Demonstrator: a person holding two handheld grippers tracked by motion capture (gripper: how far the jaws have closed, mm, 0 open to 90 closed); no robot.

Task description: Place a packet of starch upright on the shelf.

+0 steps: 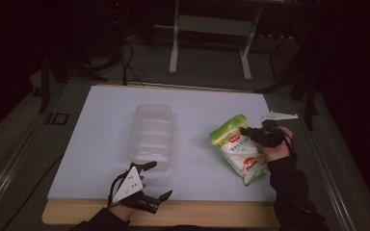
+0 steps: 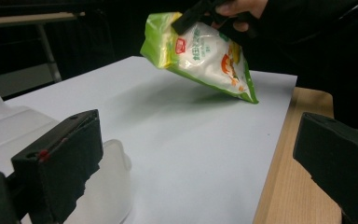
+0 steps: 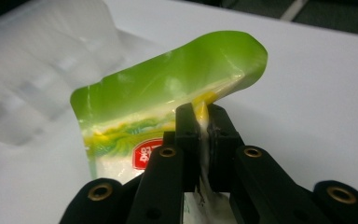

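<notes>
A green and white food bag (image 1: 238,148) hangs tilted over the white mat, its lower corner near the mat in the left gripper view (image 2: 205,56). My right gripper (image 1: 248,131) is shut on the bag's upper edge; its two black pads pinch the film (image 3: 204,122) just under the green top strip (image 3: 168,93). A clear plastic lidded box (image 1: 151,135) lies at the mat's middle left. My left gripper (image 1: 158,179) rests open just in front of the box's near end, its jaws wide apart (image 2: 191,168) with nothing between them; the box's corner (image 2: 107,186) sits by one jaw.
The white mat (image 1: 197,110) covers a wooden tabletop whose bare edge (image 1: 212,214) runs along the front. A small white flat piece (image 1: 279,115) lies at the mat's right rim. Table legs and cables stand in the dark behind.
</notes>
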